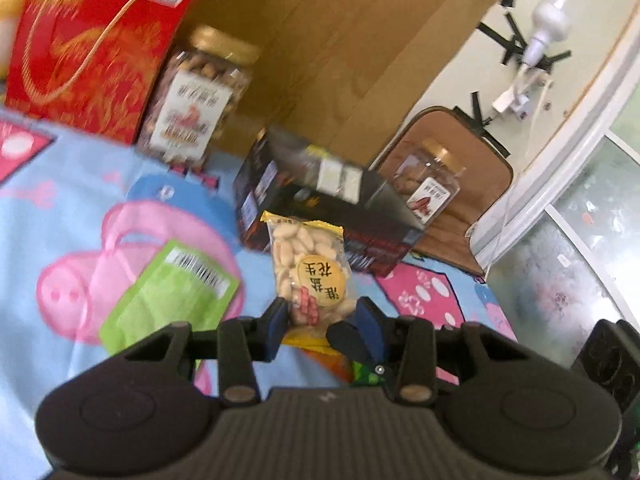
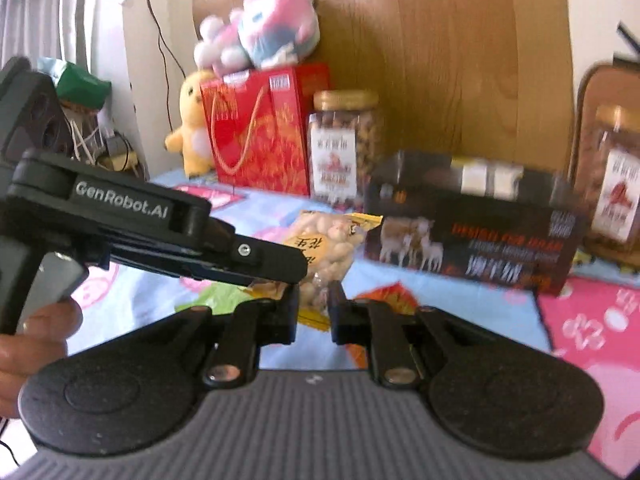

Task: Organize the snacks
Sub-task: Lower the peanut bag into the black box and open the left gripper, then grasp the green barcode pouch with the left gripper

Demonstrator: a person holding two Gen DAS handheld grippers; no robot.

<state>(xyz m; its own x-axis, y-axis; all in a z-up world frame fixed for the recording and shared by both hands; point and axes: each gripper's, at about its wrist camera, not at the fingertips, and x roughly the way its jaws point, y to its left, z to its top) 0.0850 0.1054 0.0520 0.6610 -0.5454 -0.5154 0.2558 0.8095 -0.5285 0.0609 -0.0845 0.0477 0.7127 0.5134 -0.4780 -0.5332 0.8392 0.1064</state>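
Note:
A clear peanut bag (image 1: 308, 268) with a yellow round label sits between the fingers of my left gripper (image 1: 322, 320), which is shut on its lower end and holds it up above the bed sheet. The same peanut bag (image 2: 328, 244) shows in the right wrist view, with the left gripper's black body (image 2: 160, 232) across it. My right gripper (image 2: 313, 312) is nearly closed just below the bag, and I cannot tell whether it touches it. A green packet (image 1: 168, 296) and an orange packet (image 1: 336, 360) lie on the sheet.
A black box (image 1: 320, 200) lies behind the bag. Two nut jars (image 1: 196, 96) (image 1: 428, 184), a red gift bag (image 1: 88, 48) and plush toys (image 2: 256, 28) stand against the wooden headboard (image 1: 340, 40). The cartoon bed sheet (image 1: 60, 240) covers the surface.

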